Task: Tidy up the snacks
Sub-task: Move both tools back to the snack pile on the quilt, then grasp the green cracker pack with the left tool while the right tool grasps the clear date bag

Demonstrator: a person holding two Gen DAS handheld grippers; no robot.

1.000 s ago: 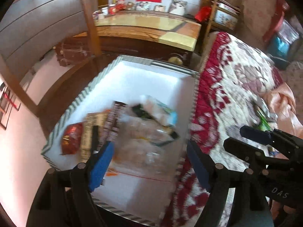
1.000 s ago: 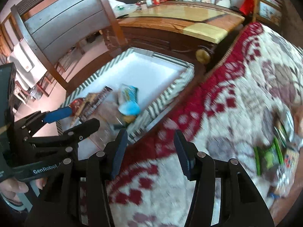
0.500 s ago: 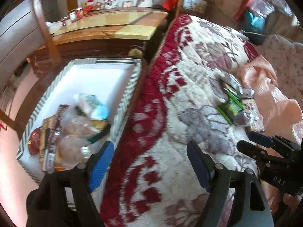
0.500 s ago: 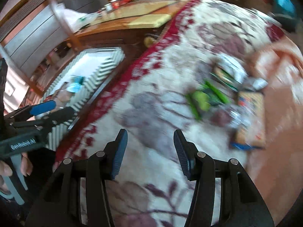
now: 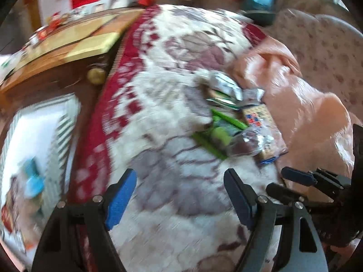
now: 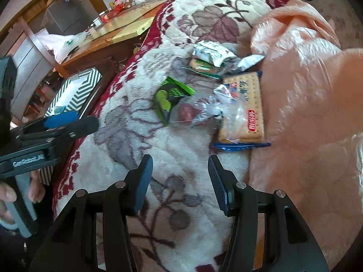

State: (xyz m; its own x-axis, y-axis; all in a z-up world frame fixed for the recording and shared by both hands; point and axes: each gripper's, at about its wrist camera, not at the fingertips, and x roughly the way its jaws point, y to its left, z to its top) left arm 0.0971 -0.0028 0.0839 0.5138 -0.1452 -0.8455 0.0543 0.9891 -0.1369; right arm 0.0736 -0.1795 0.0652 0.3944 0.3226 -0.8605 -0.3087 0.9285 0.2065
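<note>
Covering bed: floral blanket | snacks | both tongs released, empty

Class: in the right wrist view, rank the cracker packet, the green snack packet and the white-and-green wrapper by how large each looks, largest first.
1. cracker packet, clearly the largest, though a clear bag covers part of it.
2. and 3. green snack packet and white-and-green wrapper: too alike to rank; the wrapper lies farther from the camera, so it may look smaller than it is.

Snacks on blanket, rt of box
</note>
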